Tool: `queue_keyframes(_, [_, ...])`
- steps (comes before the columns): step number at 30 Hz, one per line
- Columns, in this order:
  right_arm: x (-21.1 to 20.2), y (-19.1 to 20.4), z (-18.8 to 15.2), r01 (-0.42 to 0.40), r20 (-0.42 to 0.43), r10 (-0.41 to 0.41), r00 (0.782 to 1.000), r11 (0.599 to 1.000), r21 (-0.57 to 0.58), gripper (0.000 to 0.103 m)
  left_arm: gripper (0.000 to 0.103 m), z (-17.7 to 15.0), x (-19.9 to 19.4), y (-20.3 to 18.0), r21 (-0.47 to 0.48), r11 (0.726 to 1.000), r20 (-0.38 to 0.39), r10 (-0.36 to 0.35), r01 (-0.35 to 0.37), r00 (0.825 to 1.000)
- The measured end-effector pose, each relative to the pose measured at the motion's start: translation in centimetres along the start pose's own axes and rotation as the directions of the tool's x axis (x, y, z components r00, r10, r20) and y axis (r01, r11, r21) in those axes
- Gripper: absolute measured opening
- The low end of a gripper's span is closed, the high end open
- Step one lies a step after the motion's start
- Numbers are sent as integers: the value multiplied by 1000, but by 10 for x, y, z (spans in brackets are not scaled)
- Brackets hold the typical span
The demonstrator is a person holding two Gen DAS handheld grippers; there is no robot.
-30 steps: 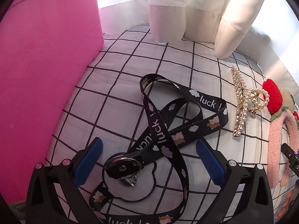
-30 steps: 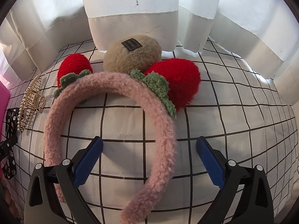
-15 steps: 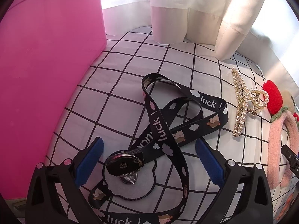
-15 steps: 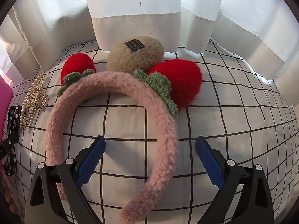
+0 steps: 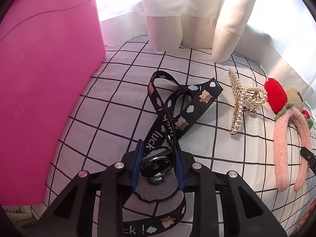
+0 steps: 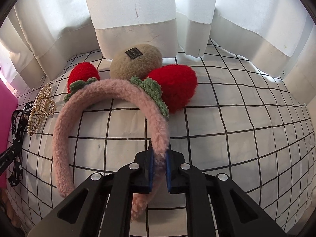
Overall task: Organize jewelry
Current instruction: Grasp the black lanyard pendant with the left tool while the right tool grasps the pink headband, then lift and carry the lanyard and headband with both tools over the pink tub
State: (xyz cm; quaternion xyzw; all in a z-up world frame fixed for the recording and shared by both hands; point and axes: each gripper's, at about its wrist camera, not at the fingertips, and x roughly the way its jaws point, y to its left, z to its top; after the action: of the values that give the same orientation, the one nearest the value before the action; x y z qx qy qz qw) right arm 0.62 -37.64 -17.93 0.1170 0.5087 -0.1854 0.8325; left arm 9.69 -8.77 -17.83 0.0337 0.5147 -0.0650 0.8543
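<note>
A black "luck" lanyard (image 5: 173,114) with cloud prints lies coiled on the checked cloth. My left gripper (image 5: 158,154) is shut on its strap, just above the metal clasp (image 5: 158,165). A pink fluffy headband (image 6: 110,90) with two red strawberries and green leaves lies to the right. My right gripper (image 6: 159,154) is shut on the headband's right arm. The headband also shows in the left wrist view (image 5: 284,140). A gold pearl hair claw (image 5: 243,98) lies between lanyard and headband; it also shows in the right wrist view (image 6: 39,108).
A pink box (image 5: 43,83) stands at the left of the cloth. A tan plush pad (image 6: 136,63) with a dark label sits behind the headband. White curtains (image 6: 134,9) hang along the back edge. The checked cloth (image 6: 246,118) spreads to the right.
Both grippers have closed from wide open: the left onto the lanyard strap by its clasp, the right onto the headband's right arm. The lanyard loops have bunched and shifted.
</note>
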Motion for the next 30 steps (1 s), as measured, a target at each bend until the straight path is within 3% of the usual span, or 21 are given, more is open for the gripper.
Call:
queue_keyframes(10, [-33, 3, -9, -32, 77, 32, 997, 999, -11, 9, 27, -10, -19, 7, 9, 1000, 31, -16, 16, 999])
queue_keyframes(12, [-40, 7, -9, -40, 89, 42, 995, 999, -18, 9, 21, -12, -29, 6, 15, 1000, 40, -22, 22, 999])
queue_keyframes(13, [-43, 10, -9, -47, 92, 48, 995, 999, -20, 9, 7, -12, -32, 6, 19, 1000, 37, -22, 22, 999])
queue_keyframes(21, [-67, 20, -6, -80, 131, 83, 988, 996, -25, 9, 7, -1, -45, 10, 12, 999, 59, -52, 51, 997])
queue_keyframes(30, [-93, 26, -4, -108, 187, 110, 976, 994, -22, 9, 7, 11, -86, 16, 13, 995, 161, -99, 98, 982])
